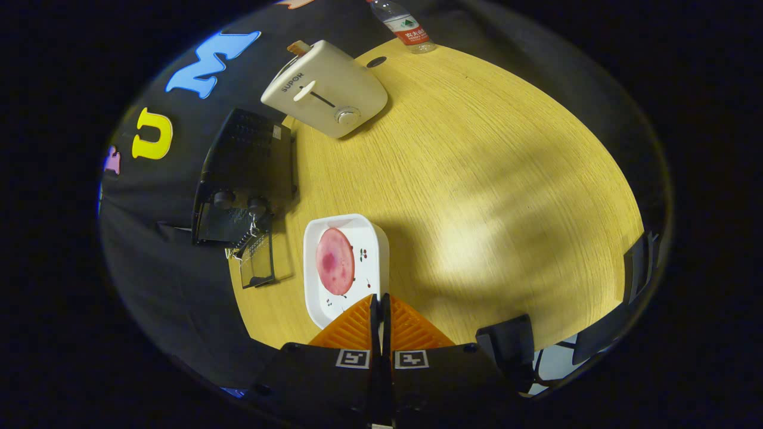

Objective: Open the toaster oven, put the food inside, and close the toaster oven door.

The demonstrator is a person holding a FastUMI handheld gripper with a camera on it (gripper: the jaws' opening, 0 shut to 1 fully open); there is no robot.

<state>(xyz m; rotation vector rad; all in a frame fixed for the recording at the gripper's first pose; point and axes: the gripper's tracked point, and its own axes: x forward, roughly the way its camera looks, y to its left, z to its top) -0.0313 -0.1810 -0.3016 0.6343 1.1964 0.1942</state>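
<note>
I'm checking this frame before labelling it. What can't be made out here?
- Toaster oven, gripper view: its inside is too dark to see, though the door hangs open.
- Plate: its near corner is hidden behind the closed fingers.
- Bottle: top cut off by the edge of view.
- Toaster: what stands in its slot is too small to identify.
</note>
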